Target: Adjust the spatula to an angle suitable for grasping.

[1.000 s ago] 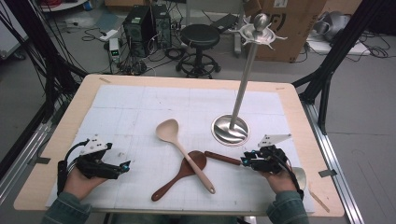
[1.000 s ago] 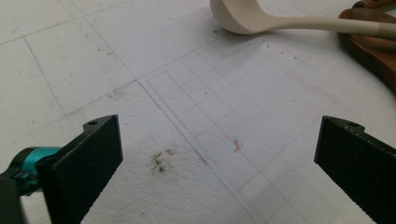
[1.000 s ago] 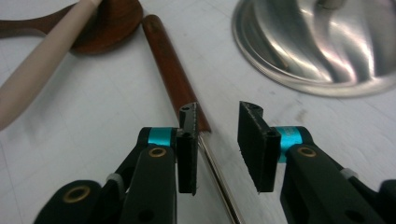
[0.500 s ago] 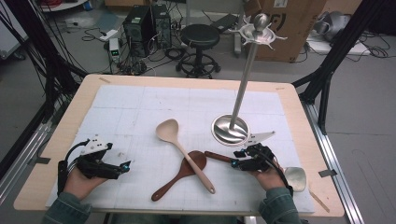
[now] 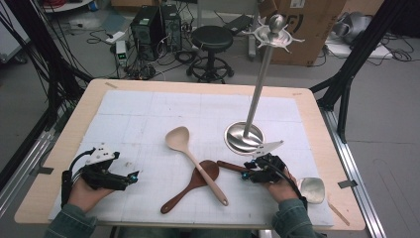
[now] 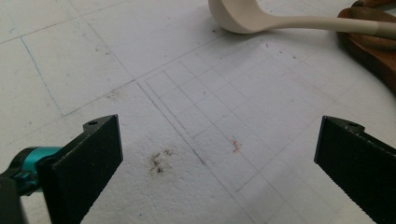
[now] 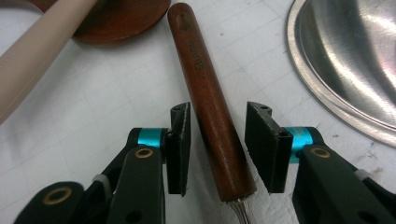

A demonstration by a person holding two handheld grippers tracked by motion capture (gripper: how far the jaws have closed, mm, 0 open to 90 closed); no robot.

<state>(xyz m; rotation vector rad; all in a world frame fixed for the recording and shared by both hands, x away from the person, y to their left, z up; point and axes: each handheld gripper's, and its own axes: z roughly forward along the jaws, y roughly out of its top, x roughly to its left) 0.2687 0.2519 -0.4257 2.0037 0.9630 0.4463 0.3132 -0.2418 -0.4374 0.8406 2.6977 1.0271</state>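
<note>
Dark reddish-brown wooden handle [image 7: 210, 116], cream spoon [image 5: 190, 153], silver stand base [image 5: 243, 137], white gridded mat [image 5: 148, 119]

right tool [image 5: 246, 174]: has slid leftward across the surface [image 5: 148, 114], from near the right edge toward the middle, between the earliest picture and now.
position: now astride the dark wooden handle [image 7: 210, 107] of a metal-headed utensil [image 5: 312, 189]; earlier it sat farther right, over that utensil's middle.
jaws: opened a little, then just closed in slightly; the handle lies between them, and a thin gap shows on each side in the right tool view.
right hand [image 5: 280, 188]: has followed the tool left, so the utensil's shiny head, half hidden behind the wrist a second ago, now lies clear beside the sleeve.
</note>
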